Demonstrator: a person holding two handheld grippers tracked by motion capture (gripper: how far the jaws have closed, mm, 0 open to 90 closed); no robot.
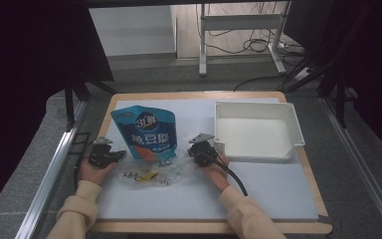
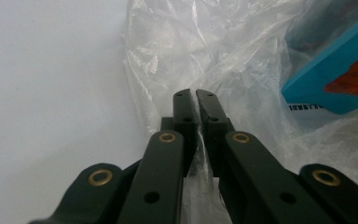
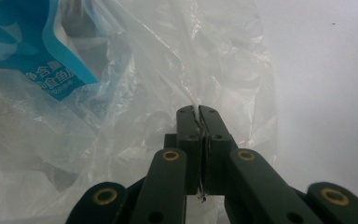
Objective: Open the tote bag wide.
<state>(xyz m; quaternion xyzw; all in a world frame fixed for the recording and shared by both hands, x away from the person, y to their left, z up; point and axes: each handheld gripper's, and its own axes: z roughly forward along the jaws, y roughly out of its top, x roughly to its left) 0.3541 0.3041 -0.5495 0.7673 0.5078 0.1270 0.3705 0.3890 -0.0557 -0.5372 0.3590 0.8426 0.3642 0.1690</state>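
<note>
- We pinch the clear bag (image 1: 149,174) with both grippers: left gripper (image 2: 195,100) closed on its left edge, right gripper (image 3: 197,114) closed on its right.
- The bag lies between them on the table (image 1: 189,199), with the blue pouch (image 1: 146,132) partly inside.

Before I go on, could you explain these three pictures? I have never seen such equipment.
A person at a table holds a hand tool with two black fingers in each hand. The high view looks down on the left gripper and the right gripper. The other two pictures come from cameras riding on those tools. On the white board lie a clear plastic bag, a blue pouch and an empty white tray. Each tool's fingers are shut on the plastic bag, one at each side.
</note>
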